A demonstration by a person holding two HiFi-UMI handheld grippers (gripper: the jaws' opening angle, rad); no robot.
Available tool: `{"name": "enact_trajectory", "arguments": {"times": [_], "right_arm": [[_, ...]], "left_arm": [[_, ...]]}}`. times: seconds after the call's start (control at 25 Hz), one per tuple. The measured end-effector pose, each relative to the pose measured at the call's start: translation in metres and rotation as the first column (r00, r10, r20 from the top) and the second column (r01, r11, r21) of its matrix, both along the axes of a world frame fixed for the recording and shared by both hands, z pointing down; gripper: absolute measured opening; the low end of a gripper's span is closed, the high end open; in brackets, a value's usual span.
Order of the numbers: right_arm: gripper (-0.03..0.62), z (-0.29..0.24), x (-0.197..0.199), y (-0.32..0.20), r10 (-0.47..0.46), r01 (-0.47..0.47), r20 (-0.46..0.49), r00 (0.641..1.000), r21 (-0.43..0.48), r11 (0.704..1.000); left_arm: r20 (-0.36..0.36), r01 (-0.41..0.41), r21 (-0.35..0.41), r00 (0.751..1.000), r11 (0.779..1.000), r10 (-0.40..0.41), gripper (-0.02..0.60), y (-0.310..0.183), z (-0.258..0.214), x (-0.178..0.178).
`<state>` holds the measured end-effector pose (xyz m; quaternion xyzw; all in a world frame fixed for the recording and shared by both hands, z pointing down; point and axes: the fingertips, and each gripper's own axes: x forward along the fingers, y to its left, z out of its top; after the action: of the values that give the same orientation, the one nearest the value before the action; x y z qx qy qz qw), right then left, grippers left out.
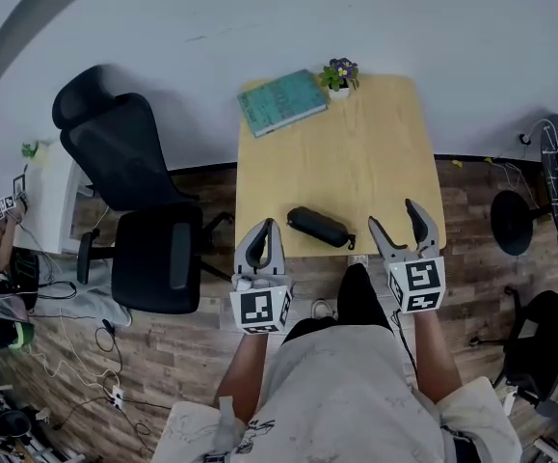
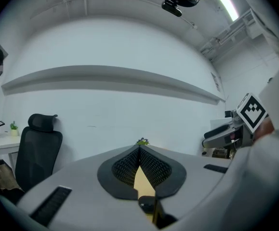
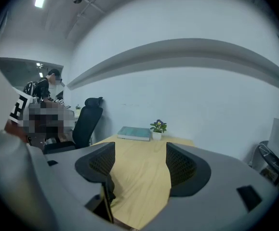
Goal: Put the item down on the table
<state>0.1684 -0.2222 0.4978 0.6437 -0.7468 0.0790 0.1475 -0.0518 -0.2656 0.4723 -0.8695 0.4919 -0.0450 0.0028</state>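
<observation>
Nearest the head camera is the person's pale shirt (image 1: 336, 394), and just beyond it the two grippers hang over the near edge of the wooden table (image 1: 356, 152). The left gripper (image 1: 261, 230) has its jaws brought together at the tips, with only a thin sliver of tabletop showing between the ribbed pads in the left gripper view, and it holds nothing. The right gripper (image 1: 394, 215) stands wide apart and is likewise empty; its own view shows only bare wood between the jaws.

The black case (image 1: 318, 227) lies flat on the table between the two grippers, close to the front edge, so the set-down looks complete. A small tab at its right end seems to reach the edge, though that end is too small to read surely.

The main risk is that edge. A careless sideways or backward sweep of either gripper could catch the case and drag it off onto the floor. The teal book (image 1: 281, 102) and the potted plant (image 1: 339, 74) sit well apart at the far side, out of harm's way.
</observation>
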Motion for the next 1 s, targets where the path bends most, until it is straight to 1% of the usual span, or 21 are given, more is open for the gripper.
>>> {"name": "enact_trajectory", "arguments": {"times": [0.2, 0.36, 0.44, 0.6, 0.76, 0.84, 1.0], "right_arm": [[0.328, -0.028, 0.025, 0.009, 0.081, -0.082, 0.016, 0.997, 0.083, 0.993], [0.328, -0.046, 0.038, 0.014, 0.115, -0.121, 0.052, 0.992, 0.141, 0.983], [0.328, -0.055, 0.04, 0.016, 0.118, -0.126, 0.056, 0.991, 0.168, 0.978], [0.328, -0.07, 0.039, 0.018, 0.119, -0.124, 0.036, 0.992, 0.215, 0.969], [0.328, -0.082, 0.037, 0.019, 0.124, -0.129, 0.033, 0.992, 0.268, 0.955], [0.328, -0.087, 0.036, 0.018, 0.122, -0.125, 0.028, 0.992, 0.28, 0.952], [0.328, -0.087, 0.035, 0.015, 0.113, -0.115, 0.022, 0.993, 0.276, 0.954]], "left_arm": [[0.012, -0.059, 0.03, 0.998, 0.998, 0.059, 0.008, -0.001, -0.017, 0.02], [0.027, -0.079, 0.061, 0.997, 0.995, 0.078, 0.008, 0.001, -0.03, 0.03], [0.032, -0.083, 0.076, 0.996, 0.994, 0.08, 0.008, 0.001, -0.038, 0.032], [0.041, -0.071, 0.108, 0.997, 0.992, 0.067, 0.008, -0.002, -0.053, 0.029], [0.033, -0.064, 0.126, 0.998, 0.99, 0.06, 0.008, -0.001, -0.061, 0.026], [0.026, -0.058, 0.132, 0.998, 0.989, 0.055, 0.008, 0.0, -0.065, 0.024], [0.022, -0.051, 0.139, 0.999, 0.989, 0.048, 0.008, 0.0, -0.067, 0.023]]}}
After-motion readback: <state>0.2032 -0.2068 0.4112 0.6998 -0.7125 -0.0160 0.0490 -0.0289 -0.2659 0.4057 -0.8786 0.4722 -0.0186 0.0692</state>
